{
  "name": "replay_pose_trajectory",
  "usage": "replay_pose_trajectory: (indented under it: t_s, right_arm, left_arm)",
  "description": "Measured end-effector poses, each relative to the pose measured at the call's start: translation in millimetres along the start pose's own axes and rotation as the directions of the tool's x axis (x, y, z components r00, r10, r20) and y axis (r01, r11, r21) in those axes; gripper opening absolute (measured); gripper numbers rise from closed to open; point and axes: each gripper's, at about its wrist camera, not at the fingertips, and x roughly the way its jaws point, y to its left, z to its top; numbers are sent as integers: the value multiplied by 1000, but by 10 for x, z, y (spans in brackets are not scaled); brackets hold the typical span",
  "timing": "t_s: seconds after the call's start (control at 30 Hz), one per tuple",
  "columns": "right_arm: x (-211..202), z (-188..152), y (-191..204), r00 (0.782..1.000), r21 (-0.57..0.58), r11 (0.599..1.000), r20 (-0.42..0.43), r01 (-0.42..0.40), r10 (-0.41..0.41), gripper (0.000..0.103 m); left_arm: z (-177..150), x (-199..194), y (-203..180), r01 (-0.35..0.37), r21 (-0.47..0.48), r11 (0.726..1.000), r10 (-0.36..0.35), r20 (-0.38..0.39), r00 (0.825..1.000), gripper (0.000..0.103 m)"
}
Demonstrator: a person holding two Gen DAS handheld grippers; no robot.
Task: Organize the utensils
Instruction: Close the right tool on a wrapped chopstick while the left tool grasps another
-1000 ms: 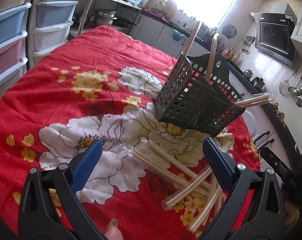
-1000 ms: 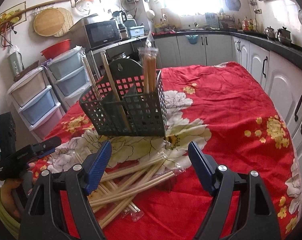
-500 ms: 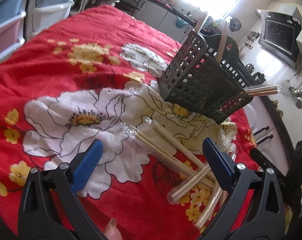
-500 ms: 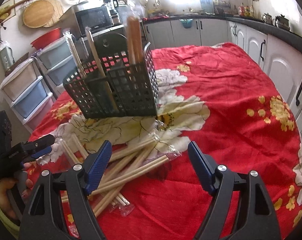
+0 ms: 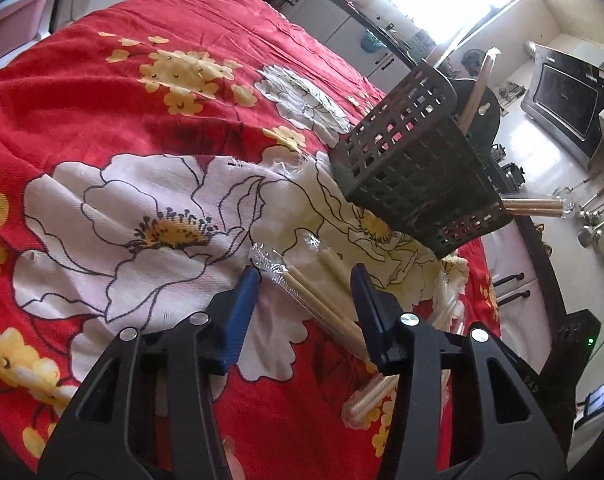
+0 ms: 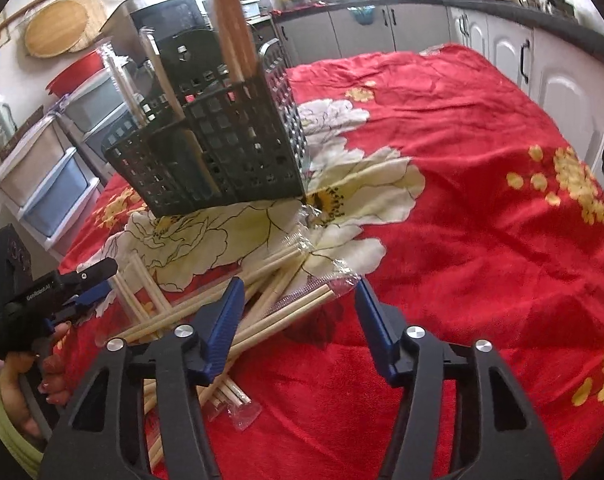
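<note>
A red floral tablecloth [image 6: 482,168] covers the whole table, and everything else is placed here against the black perforated utensil caddy [image 6: 222,152] that stands upright on the white flower print near the cloth's middle. Behind the caddy, off the table, sit stacked plastic storage drawers [image 6: 42,184] and a microwave [image 6: 170,20]. Inside the caddy, several wrapped chopstick pairs [image 6: 234,32] stand on end and lean out over its rim. In front of the caddy, on the cloth, lies a loose, crisscrossed heap of wrapped chopsticks [image 6: 262,300] in clear sleeves. The left gripper [image 5: 304,280], low over the heap in front of the caddy, has its blue fingers spread apart on either side of one wrapped chopstick pair [image 5: 322,300], touching nothing that can be seen. The right gripper [image 6: 300,294] hovers at the near edge of the same heap, its fingers likewise spread and straddling the tips of the sleeves, pinching nothing.
</note>
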Motion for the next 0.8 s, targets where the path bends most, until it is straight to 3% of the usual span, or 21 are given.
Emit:
replay_pose_trajectory:
  t_s: [0.23, 0.4, 0.57, 0.8]
  right_arm:
    - [151, -5, -150, 997, 118, 992, -53, -53, 59, 42]
    - [182, 24, -230, 996, 175, 982, -48, -68, 78, 20]
    - [164, 34, -287, 995, 205, 975, -35, -88, 97, 14]
    - [61, 73, -288, 994, 210, 972, -4, -108, 111, 9]
  left_arm:
    - [32, 33, 38, -3, -11, 1000, 3, 0, 1000, 28]
    - [45, 53, 76, -8, -26, 1000, 8, -2, 1000, 17]
    - [45, 49, 88, -3, -31, 1000, 3, -7, 1000, 12]
    - [26, 4, 105, 70, -63, 996, -72, -25, 997, 6]
